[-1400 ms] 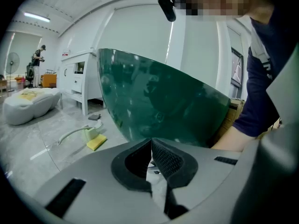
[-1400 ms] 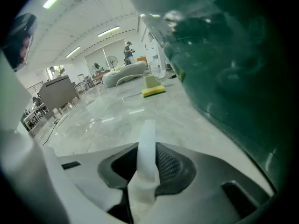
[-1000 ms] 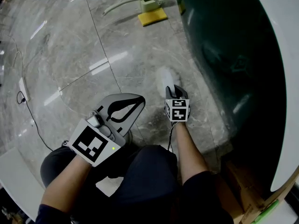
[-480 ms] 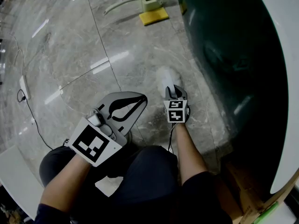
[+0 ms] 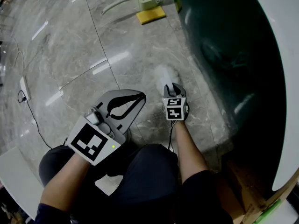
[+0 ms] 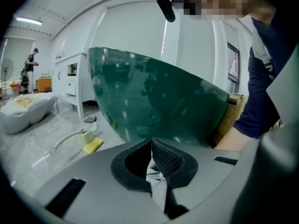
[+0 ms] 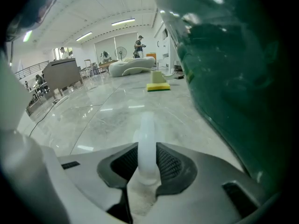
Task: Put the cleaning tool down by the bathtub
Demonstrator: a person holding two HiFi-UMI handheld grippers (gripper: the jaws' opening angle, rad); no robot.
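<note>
My right gripper [image 5: 172, 88] is shut on the cleaning tool [image 5: 164, 74], a white brush with a pale translucent handle [image 7: 145, 139]. The tool's fluffy head rests low over the marble floor, close beside the dark green bathtub [image 5: 224, 45]. In the right gripper view the handle stands upright between the two pads, and the tub wall [image 7: 233, 78] fills the right side. My left gripper [image 5: 139, 97] hangs to the left of it, shut, with nothing between its jaws. In the left gripper view its tips [image 6: 152, 146] meet in front of the tub [image 6: 159, 101].
A yellow sponge [image 5: 150, 16] and a pale green long-handled brush [image 5: 147, 3] lie on the floor farther along the tub. A white power strip [image 5: 22, 88] with its cable lies at the left. A cardboard box [image 5: 243, 190] stands at the lower right.
</note>
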